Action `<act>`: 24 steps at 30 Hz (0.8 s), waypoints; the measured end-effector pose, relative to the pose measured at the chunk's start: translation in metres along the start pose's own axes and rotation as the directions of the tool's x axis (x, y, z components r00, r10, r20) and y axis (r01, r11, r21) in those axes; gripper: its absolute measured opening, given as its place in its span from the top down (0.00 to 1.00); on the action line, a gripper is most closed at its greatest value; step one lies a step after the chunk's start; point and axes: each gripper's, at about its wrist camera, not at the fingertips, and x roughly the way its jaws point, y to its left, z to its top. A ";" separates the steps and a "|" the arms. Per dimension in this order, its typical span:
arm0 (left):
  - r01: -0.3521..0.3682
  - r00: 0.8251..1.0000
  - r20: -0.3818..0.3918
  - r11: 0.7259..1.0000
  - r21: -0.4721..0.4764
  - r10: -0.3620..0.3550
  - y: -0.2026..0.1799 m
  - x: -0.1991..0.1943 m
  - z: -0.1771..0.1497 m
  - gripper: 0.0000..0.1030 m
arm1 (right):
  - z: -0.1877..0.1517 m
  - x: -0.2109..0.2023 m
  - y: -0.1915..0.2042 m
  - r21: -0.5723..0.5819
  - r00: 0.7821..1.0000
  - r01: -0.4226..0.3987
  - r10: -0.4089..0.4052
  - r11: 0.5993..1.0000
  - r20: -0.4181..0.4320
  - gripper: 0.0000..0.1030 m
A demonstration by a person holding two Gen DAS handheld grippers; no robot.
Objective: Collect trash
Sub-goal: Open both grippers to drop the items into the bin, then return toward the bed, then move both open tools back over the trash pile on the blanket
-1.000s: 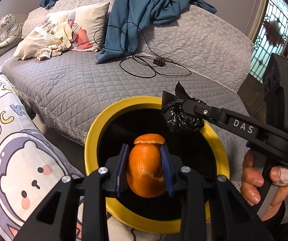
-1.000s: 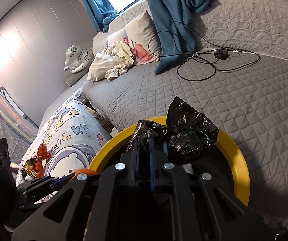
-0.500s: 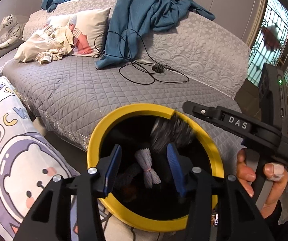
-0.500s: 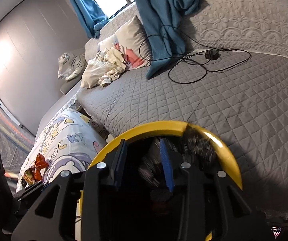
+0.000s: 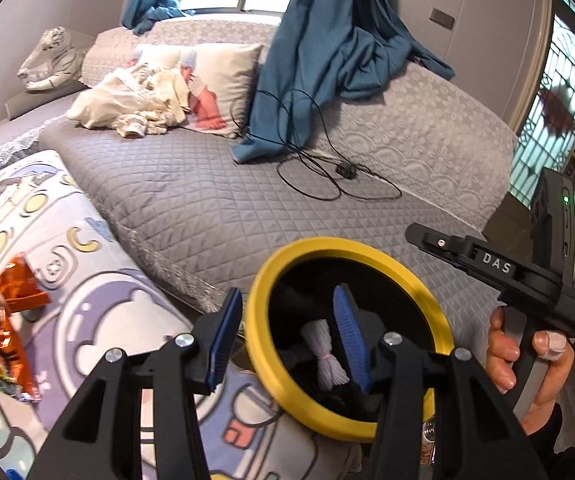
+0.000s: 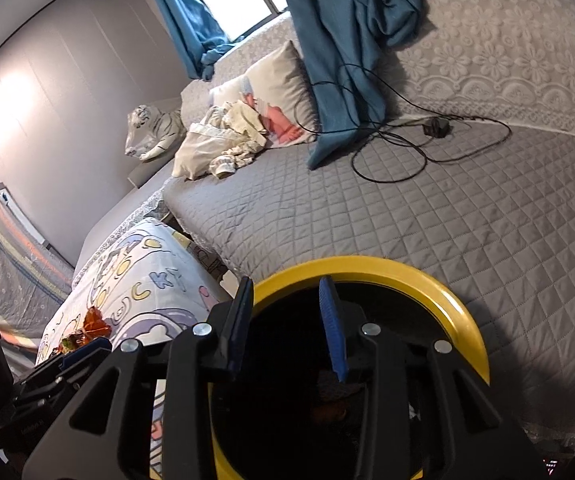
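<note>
While both claws are held over the yellow-rimmed bin [image 5: 371, 256], nothing is gripped in either. The left gripper [image 5: 287, 332] is seen with its blue pads spread wide, one pad to the left of the yellow rim and the other over the dark opening. Inside the bin, a small white bundle of string [image 5: 325, 356] tied with a pink band is seen between the pads. The right gripper [image 6: 287, 320] is likewise spread apart and empty, its left finger lying at the rim of the bin [image 6: 407, 268] and its right finger over the black interior, where something orange-brown is faintly made out at the bottom; what it is cannot be told. From the left wrist view the right gripper [image 5: 419, 234] is seen from the side, held by a hand [image 5: 527, 364] at the right edge.

Beside the bin on the left, a cartoon-printed cushion [image 5: 87, 272] is seen, with orange snack wrappers [image 5: 11, 312] lying on it. Beyond the bin, a grey quilted bed [image 5: 207, 200] is spread out, and a black cable with a charger [image 5: 347, 170] is looped on it. Farther back, a teal curtain [image 5: 327, 60] is draped onto the bed, next to a pillow [image 5: 223, 80] and crumpled cream clothes [image 5: 135, 100]. A toy tiger [image 5: 51, 60] is set at the far left.
</note>
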 end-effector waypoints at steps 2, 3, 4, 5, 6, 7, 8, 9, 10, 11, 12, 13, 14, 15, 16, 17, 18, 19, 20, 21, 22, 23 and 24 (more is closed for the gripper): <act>-0.018 1.000 0.017 1.000 -0.012 0.018 0.008 -0.011 0.000 0.56 | 0.001 -0.002 0.011 -0.018 1.000 -0.012 0.013 1.000 0.004 0.69; -0.025 0.999 0.023 1.000 -0.015 0.025 0.013 -0.016 0.000 0.56 | 0.002 -0.003 0.017 -0.029 1.000 -0.021 0.021 0.999 0.005 0.69; -0.034 0.999 0.031 0.999 -0.017 0.035 0.018 -0.021 0.000 0.56 | 0.003 -0.004 0.023 -0.041 1.000 -0.028 0.028 0.999 0.007 0.68; -0.045 0.998 0.040 0.999 -0.020 0.045 0.023 -0.027 0.000 0.56 | 0.004 -0.005 0.028 -0.050 0.999 -0.034 0.034 0.998 0.008 0.68; -0.054 0.997 0.047 0.998 -0.023 0.055 0.027 -0.032 0.000 0.56 | 0.005 -0.006 0.034 -0.058 0.999 -0.040 0.041 0.997 0.009 0.67; -0.065 0.996 0.056 0.998 -0.028 0.066 0.032 -0.038 0.000 0.56 | 0.004 -0.007 0.039 -0.068 0.999 -0.047 0.048 0.997 0.010 0.66; -0.073 0.995 0.063 0.997 -0.032 0.075 0.037 -0.043 0.000 0.56 | 0.005 -0.007 0.047 -0.082 0.998 -0.053 0.054 0.995 0.009 0.66; -0.085 0.994 0.070 0.996 -0.036 0.087 0.042 -0.049 0.000 0.56 | 0.005 -0.008 0.052 -0.090 0.998 -0.060 0.061 0.994 0.009 0.66; -0.099 0.992 0.077 0.994 -0.040 0.101 0.046 -0.055 -0.001 0.56 | 0.005 -0.007 0.060 -0.104 0.998 -0.069 0.070 0.992 0.007 0.66; -0.108 0.990 0.083 0.993 -0.043 0.111 0.051 -0.060 0.000 0.56 | 0.005 -0.007 0.067 -0.116 0.997 -0.078 0.079 0.990 0.004 0.65; -0.119 0.988 0.089 0.992 -0.047 0.123 0.056 -0.066 -0.001 0.56 | 0.005 -0.007 0.073 -0.124 0.996 -0.085 0.086 0.989 0.002 0.63; -0.128 0.987 0.094 0.990 -0.052 0.133 0.062 -0.071 -0.001 0.56 | 0.005 -0.007 0.082 -0.138 0.995 -0.095 0.096 0.986 -0.002 0.63; -0.141 0.984 0.100 0.988 -0.061 0.146 0.069 -0.078 -0.002 0.55 | 0.004 -0.006 0.088 -0.149 0.995 -0.104 0.104 0.983 -0.005 0.63; -0.152 0.982 0.104 0.986 -0.069 0.158 0.075 -0.083 -0.002 0.53 | 0.003 -0.006 0.096 -0.162 0.993 -0.114 0.114 0.980 -0.009 0.63; -0.163 0.979 0.109 0.984 -0.075 0.171 0.081 -0.089 -0.003 0.52 | 0.002 -0.005 0.104 -0.173 0.992 -0.125 0.124 0.977 -0.014 0.63; -0.175 0.977 0.113 0.981 -0.080 0.183 0.086 -0.094 -0.004 0.52 | 0.001 -0.004 0.111 -0.183 0.991 -0.135 0.134 0.974 -0.019 0.63; -0.188 0.973 0.118 0.978 -0.085 0.197 0.092 -0.100 -0.005 0.51 | 0.000 -0.003 0.118 -0.194 0.989 -0.146 0.144 0.970 -0.025 0.63; -0.204 0.969 0.124 0.975 -0.094 0.214 0.098 -0.106 -0.006 0.51 | -0.001 -0.002 0.128 -0.208 0.987 -0.158 0.155 0.965 -0.031 0.63; -0.213 0.966 0.127 0.972 -0.102 0.225 0.102 -0.111 -0.006 0.51 | -0.002 -0.002 0.136 -0.220 0.986 -0.167 0.163 0.961 -0.036 0.63; -0.225 0.962 0.130 0.968 -0.111 0.239 0.109 -0.117 -0.008 0.51 | -0.004 -0.001 0.144 -0.233 0.984 -0.179 0.174 0.956 -0.042 0.62; -0.240 0.958 0.133 0.964 -0.119 0.255 0.115 -0.123 -0.009 0.50 | -0.005 0.000 0.152 -0.245 0.982 -0.190 0.184 0.951 -0.049 0.62; -0.251 0.954 0.136 0.960 -0.127 0.267 0.121 -0.128 -0.010 0.49 | -0.006 0.001 0.159 -0.256 0.980 -0.198 0.191 0.946 -0.054 0.62; -0.263 0.949 0.140 0.955 -0.135 0.281 0.126 -0.134 -0.012 0.46 | -0.008 0.002 0.168 -0.269 0.978 -0.209 0.200 0.940 -0.060 0.62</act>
